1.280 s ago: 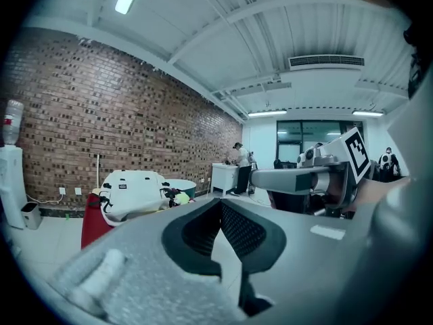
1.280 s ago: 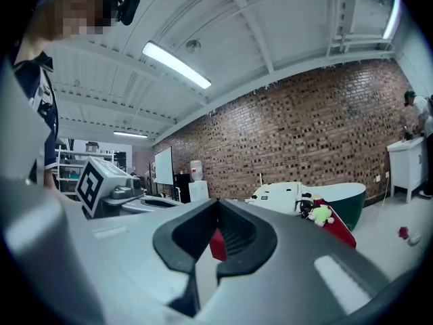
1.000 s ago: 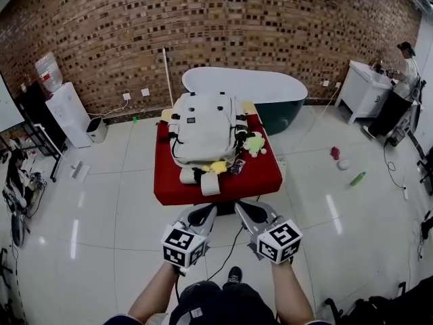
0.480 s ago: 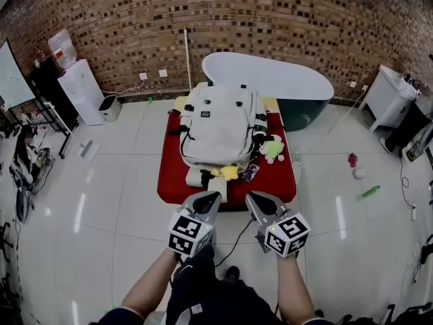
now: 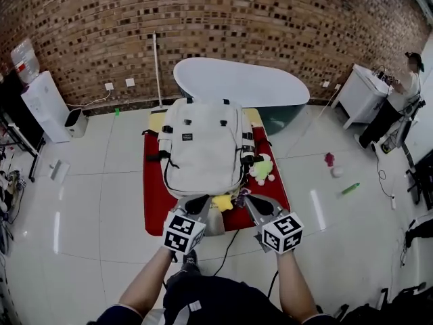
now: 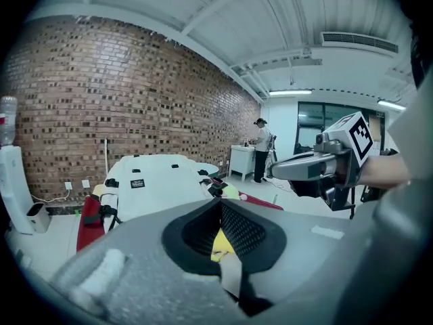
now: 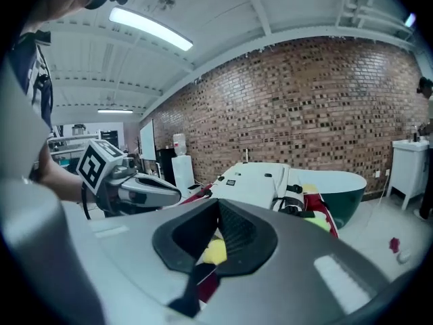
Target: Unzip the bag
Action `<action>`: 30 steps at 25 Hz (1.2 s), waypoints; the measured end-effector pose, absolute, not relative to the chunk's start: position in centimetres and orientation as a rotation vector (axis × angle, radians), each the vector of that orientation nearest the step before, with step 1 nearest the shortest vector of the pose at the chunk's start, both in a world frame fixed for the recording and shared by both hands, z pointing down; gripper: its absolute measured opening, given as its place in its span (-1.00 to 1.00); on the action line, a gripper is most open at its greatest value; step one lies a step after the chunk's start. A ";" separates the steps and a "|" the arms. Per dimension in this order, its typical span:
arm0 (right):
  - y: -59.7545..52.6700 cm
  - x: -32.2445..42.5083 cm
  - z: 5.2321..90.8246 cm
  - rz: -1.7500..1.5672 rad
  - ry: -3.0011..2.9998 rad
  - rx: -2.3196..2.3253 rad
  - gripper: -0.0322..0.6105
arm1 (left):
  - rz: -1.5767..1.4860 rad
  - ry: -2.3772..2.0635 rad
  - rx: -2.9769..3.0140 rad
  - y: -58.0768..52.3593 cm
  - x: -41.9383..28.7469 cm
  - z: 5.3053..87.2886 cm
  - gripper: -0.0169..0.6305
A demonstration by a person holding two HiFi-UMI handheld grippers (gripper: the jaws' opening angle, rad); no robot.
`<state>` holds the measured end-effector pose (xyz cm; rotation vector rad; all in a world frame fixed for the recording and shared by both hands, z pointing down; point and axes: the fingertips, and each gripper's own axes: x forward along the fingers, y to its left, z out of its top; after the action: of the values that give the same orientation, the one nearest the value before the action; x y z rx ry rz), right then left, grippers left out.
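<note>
A large off-white backpack lies flat on a red-covered table, its black straps and buckles along both sides. It also shows in the left gripper view and in the right gripper view. My left gripper and right gripper hover side by side at the table's near edge, just short of the bag's bottom end. Both are shut with nothing between their jaws. Neither touches the bag. No zipper pull can be made out.
A green plush toy and a yellow one lie beside the bag. A dark green bathtub stands behind the table, against the brick wall. A water dispenser is at the left; a person stands far right. Small items lie on the floor.
The table and backpack have come nearer. Both grippers, earlier held over the floor short of the table, now reach its near edge, still shut.
</note>
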<state>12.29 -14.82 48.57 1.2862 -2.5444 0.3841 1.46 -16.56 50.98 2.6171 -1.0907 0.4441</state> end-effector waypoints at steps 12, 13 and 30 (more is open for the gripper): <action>-24.9 15.4 55.8 0.430 -2.268 1.313 -0.89 | 0.491 -0.877 2.567 -22.8 2.7 55.4 -0.80; -25.5 15.7 56.9 0.441 -2.259 1.275 -0.89 | 0.501 -0.868 2.560 -22.9 2.9 55.5 -0.77; -29.0 16.1 65.8 0.397 -2.226 0.823 -0.84 | 0.724 -1.004 2.388 -22.1 3.9 59.1 -0.67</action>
<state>16.10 -28.97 65.82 0.8235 -2.2258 0.3967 3.87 -22.13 59.13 2.3884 -1.0040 0.7238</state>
